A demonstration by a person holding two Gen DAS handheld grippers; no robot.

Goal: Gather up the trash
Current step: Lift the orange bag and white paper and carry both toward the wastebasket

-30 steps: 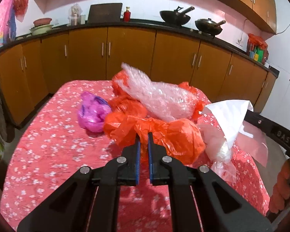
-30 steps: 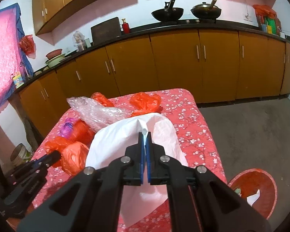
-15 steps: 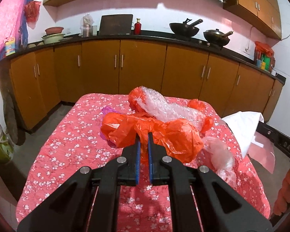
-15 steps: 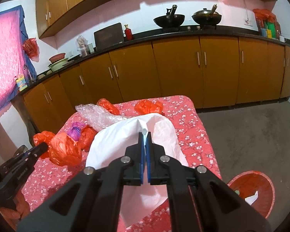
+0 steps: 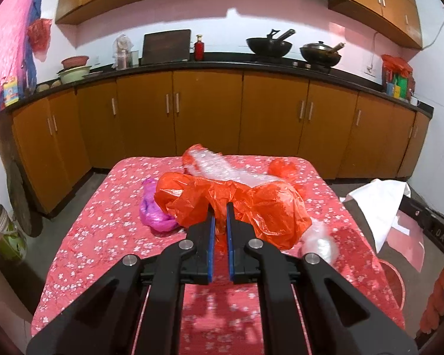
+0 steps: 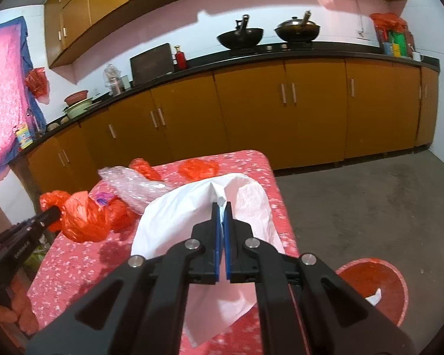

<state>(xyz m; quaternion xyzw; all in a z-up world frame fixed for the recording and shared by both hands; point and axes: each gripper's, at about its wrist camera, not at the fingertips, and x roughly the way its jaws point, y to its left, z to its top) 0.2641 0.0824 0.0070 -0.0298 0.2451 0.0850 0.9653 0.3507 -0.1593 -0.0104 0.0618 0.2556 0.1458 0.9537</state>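
Note:
My left gripper is shut on a crumpled orange plastic bag, lifted above the red flowered table; from the right wrist view the same orange bag hangs at the left gripper's tip. My right gripper is shut on the rim of a white plastic bag, also seen at the right as the white bag. On the table lie a purple bag, clear bubble wrap, a small clear wad and more orange bags.
A red basin with a white scrap sits on the grey floor right of the table. Orange-brown cabinets with a black counter run along the back wall. A bucket stands on the floor at the left.
Both grippers pulled back and up from the table. The orange bag rose off the pile with the left gripper. The white bag moved right with the right gripper, away from the table's middle.

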